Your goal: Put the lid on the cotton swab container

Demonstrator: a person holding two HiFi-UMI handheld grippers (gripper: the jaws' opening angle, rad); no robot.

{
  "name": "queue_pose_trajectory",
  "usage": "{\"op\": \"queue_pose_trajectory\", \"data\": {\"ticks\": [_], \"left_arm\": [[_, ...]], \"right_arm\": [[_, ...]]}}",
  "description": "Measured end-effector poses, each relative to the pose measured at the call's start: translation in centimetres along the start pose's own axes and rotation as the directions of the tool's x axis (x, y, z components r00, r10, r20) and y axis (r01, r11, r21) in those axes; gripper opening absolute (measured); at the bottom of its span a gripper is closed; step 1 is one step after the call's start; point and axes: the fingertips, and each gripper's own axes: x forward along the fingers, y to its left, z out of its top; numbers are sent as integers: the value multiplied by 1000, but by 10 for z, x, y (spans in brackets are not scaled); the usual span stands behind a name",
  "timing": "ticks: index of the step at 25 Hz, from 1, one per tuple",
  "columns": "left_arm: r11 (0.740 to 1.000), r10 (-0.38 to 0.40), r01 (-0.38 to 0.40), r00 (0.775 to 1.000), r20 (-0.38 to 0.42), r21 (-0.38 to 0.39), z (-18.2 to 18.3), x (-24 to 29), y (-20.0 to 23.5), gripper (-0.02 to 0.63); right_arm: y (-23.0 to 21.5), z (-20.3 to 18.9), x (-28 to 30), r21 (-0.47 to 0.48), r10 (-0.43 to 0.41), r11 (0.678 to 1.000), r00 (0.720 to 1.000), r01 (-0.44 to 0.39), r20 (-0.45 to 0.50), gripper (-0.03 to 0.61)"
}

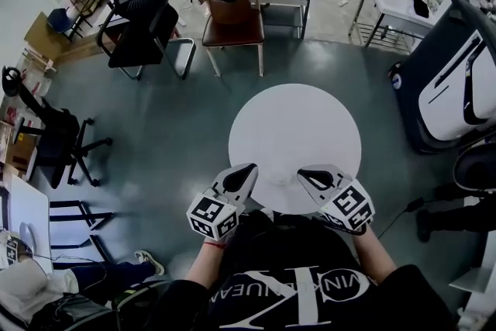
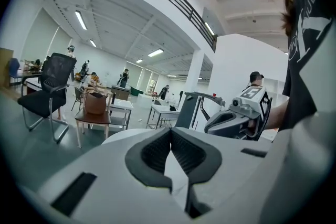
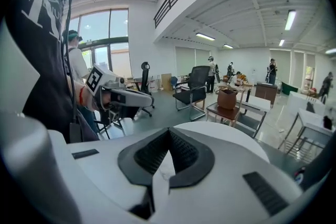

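Left gripper (image 1: 246, 169) and right gripper (image 1: 305, 175) were both clenched on nothing over the round white table (image 1: 294, 128); neither cotton swab container nor lid showed in any view; jaws kept shut would probably knock a lid aside rather than grasp it.

Head cam: overhead, steeply down on table (image 1: 294, 128), left gripper (image 1: 249, 169), right gripper (image 1: 304, 174). Gripper cams: low, tight behind own jaws, looking across table, each catching the other. All share the chair (image 1: 232, 23).

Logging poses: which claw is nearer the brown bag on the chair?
Left. The left claw sits almost straight across the table from the bag; the right claw is further right.
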Motion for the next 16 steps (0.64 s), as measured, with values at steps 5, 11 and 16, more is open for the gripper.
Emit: {"op": "queue_pose_trajectory", "data": {"ticks": [5,11,16], "left_arm": [[999,31,-31,1000,2,14,3,2,10,8],[997,71,-71,997,1,33,5,5,23,8],[994,101,-101,995,2,49,10,9,29,8]], "right_arm": [[-20,3,-2,-19,-141,990,990,141,1,3],[-40,2,-5,58,-237,970,971,235,20,3],[-56,3,-10,143,-295,947,955,287,36,3]]}}
